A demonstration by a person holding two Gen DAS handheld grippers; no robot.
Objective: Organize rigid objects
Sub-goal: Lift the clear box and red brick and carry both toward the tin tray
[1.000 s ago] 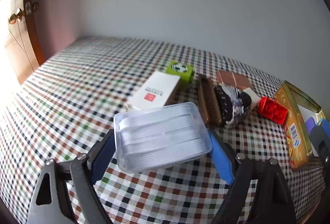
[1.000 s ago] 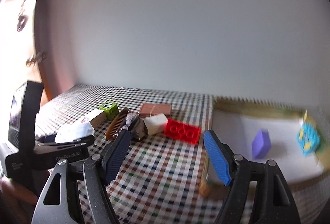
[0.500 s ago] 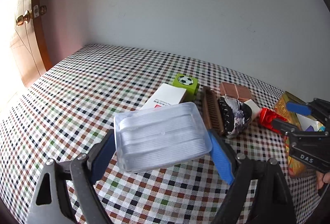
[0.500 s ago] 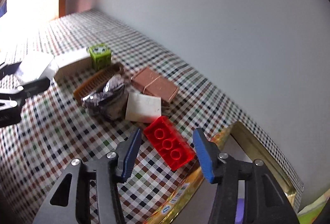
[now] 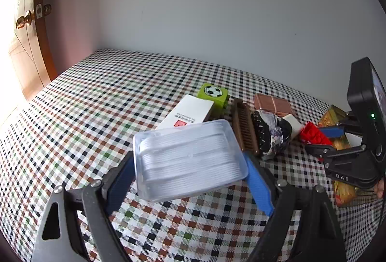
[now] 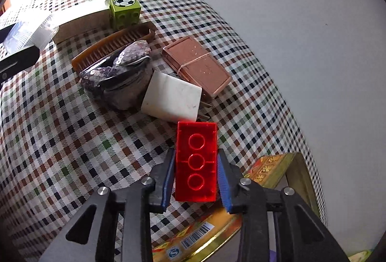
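Two grippers each grasp something. The right gripper (image 6: 196, 175) clamps a red brick (image 6: 196, 162), low in frame. The left gripper (image 5: 189, 172) grips a clear box (image 5: 188, 158), centre frame.

Open to you: the checked tablecloth (image 5: 96, 117) left of the white carton (image 5: 185, 112), bare to the wall.

Blocking you: carton, green football cube (image 5: 213, 95), brown comb (image 5: 244, 127), sequinned pouch (image 6: 115, 76), white block (image 6: 172, 99) and copper-coloured case (image 6: 196, 66), crowded together mid-table.

Right edge: gold tin (image 6: 217, 233), just beside the red brick (image 6: 196, 160).
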